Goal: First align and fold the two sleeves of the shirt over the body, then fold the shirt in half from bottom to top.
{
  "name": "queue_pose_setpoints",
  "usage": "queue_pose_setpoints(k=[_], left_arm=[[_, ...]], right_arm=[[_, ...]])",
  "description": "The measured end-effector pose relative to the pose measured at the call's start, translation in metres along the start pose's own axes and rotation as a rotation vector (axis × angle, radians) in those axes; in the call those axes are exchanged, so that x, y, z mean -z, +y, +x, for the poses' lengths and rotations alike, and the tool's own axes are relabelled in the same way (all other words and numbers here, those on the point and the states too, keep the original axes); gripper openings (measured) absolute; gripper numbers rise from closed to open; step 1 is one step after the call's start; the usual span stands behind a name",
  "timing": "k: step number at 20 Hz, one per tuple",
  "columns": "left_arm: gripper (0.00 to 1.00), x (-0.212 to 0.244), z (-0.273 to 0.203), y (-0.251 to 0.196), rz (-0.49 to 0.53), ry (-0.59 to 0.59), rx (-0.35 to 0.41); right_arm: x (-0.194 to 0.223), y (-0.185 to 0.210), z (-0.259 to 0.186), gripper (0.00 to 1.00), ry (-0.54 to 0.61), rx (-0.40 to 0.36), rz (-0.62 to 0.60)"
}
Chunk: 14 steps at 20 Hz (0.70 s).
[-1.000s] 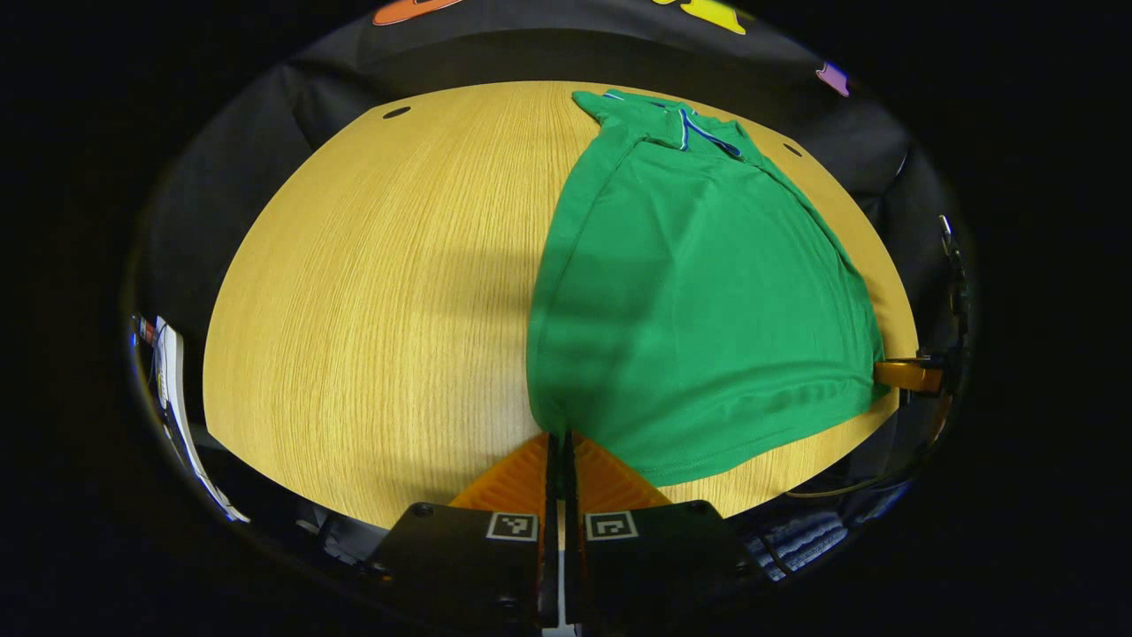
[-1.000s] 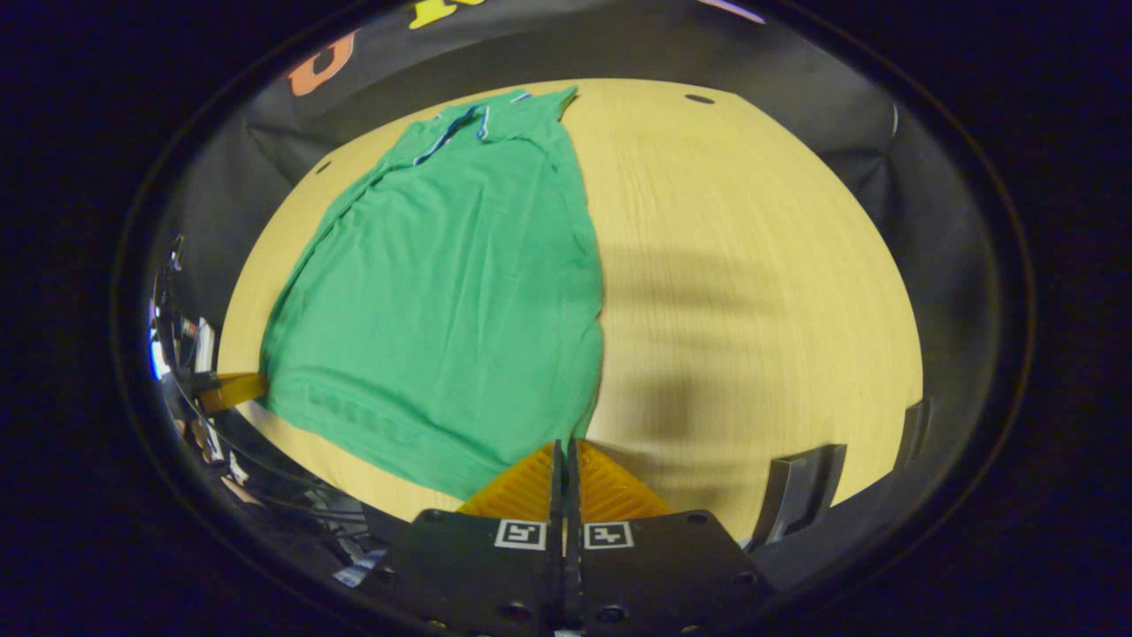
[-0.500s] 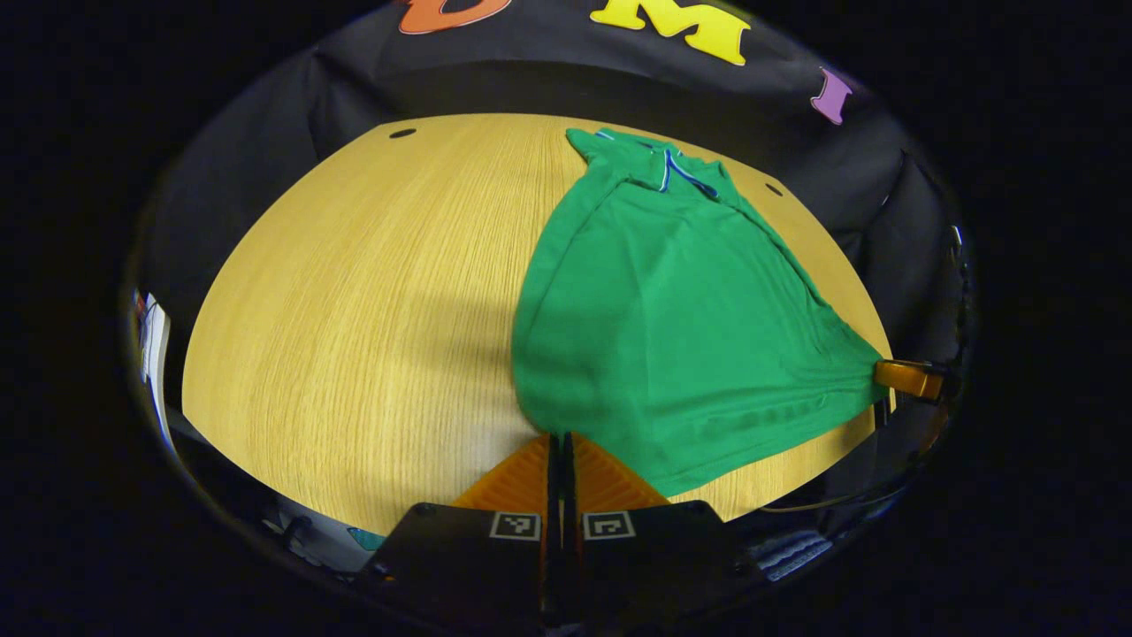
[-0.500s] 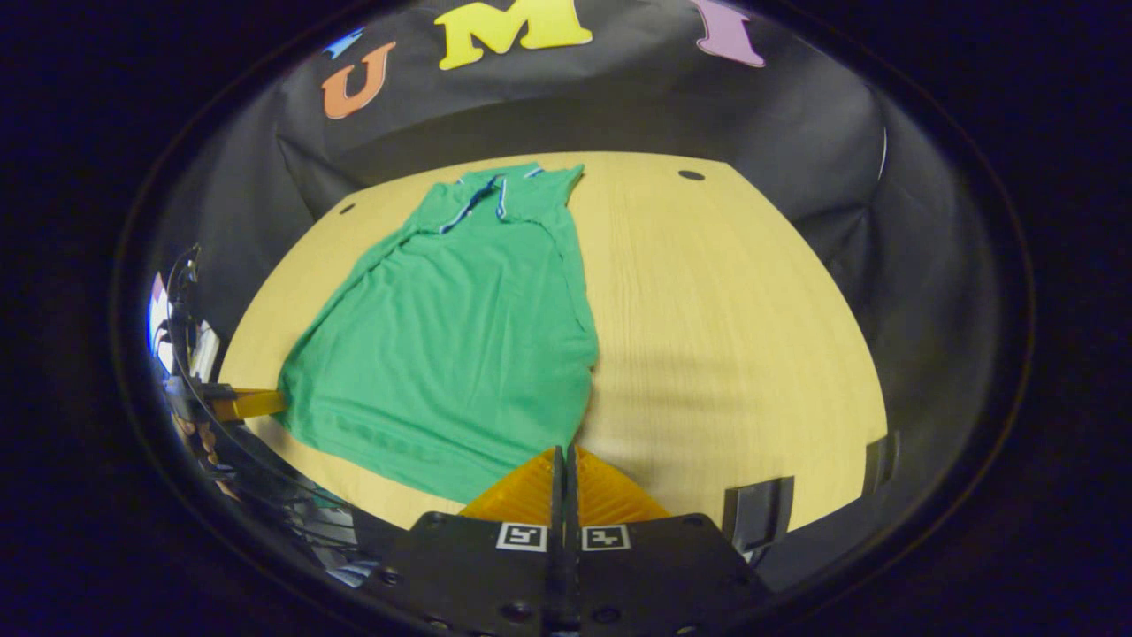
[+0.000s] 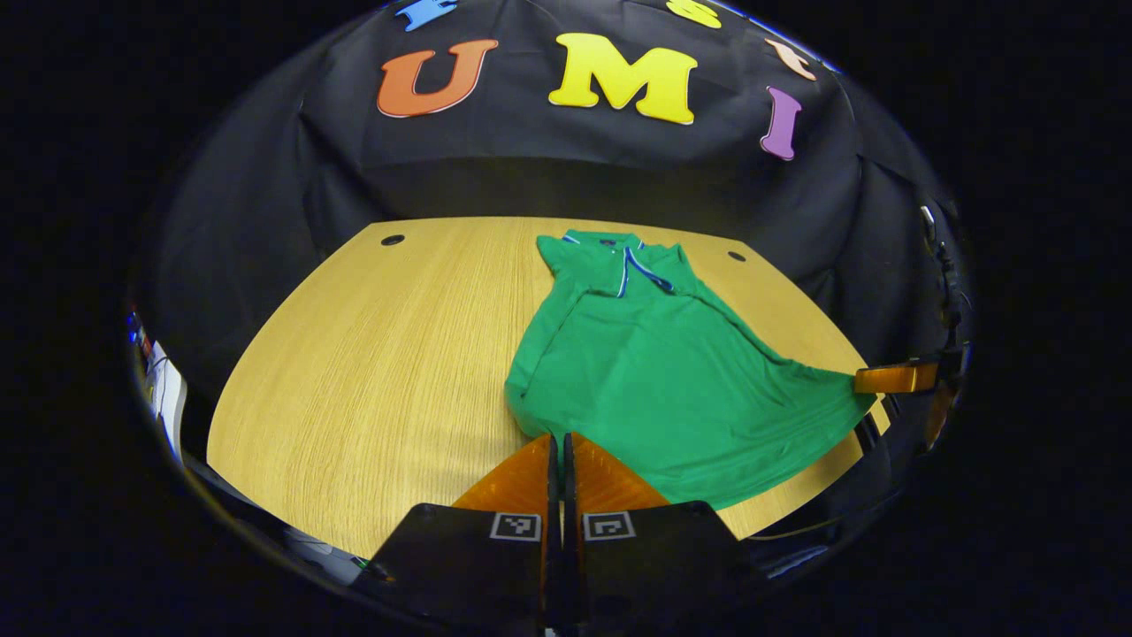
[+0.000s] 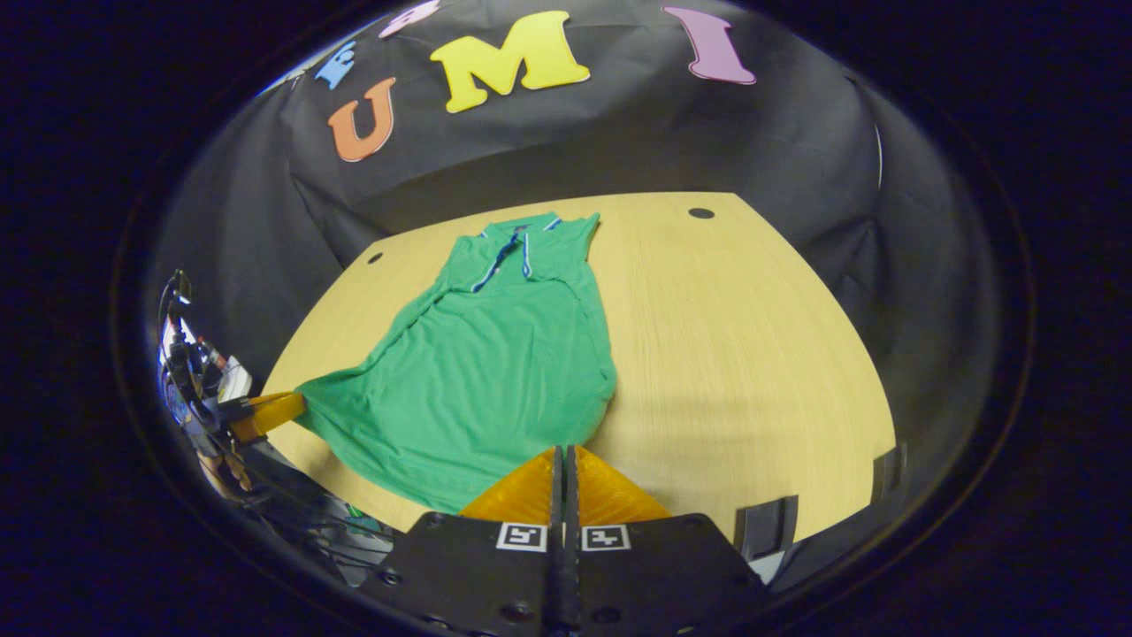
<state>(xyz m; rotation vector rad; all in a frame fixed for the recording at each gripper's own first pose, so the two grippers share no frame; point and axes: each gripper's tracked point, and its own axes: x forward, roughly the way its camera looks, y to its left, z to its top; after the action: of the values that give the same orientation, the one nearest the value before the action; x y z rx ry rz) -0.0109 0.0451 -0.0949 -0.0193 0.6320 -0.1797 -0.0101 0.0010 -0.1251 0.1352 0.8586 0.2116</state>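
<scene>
A green polo shirt (image 5: 654, 372) (image 6: 495, 372) lies lengthwise on the wooden table (image 5: 371, 372) (image 6: 734, 354), its collar (image 5: 630, 265) (image 6: 517, 248) at the far end. Its sleeves are tucked in over the body. My left gripper (image 5: 557, 436) is shut on one near hem corner. My right gripper (image 6: 563, 448) is shut on the other. The hem hangs stretched between them, raised off the table. In the left gripper view the right gripper (image 5: 893, 378) pinches the cloth at the far right. In the right gripper view the left gripper (image 6: 265, 411) holds it at the far left.
Small round holes (image 5: 393, 240) (image 5: 737, 257) (image 6: 700, 213) mark the table's far corners. A dark bracket (image 6: 765, 522) sits at the near right edge. Cables and clutter (image 6: 190, 372) lie beyond the table's left side. Black cloth walls close the back.
Both grippers have risen and drawn back with the hem corners in them. The near end of the shirt has come up off the table and pulled taut.
</scene>
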Motion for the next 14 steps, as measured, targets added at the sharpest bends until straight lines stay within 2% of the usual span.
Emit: queue_pose_setpoints(k=[10, 14], left_arm=[[0.04, -0.087, 0.027, -0.021, 0.003, -0.190, 0.047], [0.03, -0.077, 0.026, -0.027, 0.025, -0.163, 0.041]], right_arm=[[-0.064, 0.002, 0.018, 0.00, -0.043, -0.023, 0.018], [-0.052, -0.006, 0.025, 0.00, -0.012, 0.005, 0.010]])
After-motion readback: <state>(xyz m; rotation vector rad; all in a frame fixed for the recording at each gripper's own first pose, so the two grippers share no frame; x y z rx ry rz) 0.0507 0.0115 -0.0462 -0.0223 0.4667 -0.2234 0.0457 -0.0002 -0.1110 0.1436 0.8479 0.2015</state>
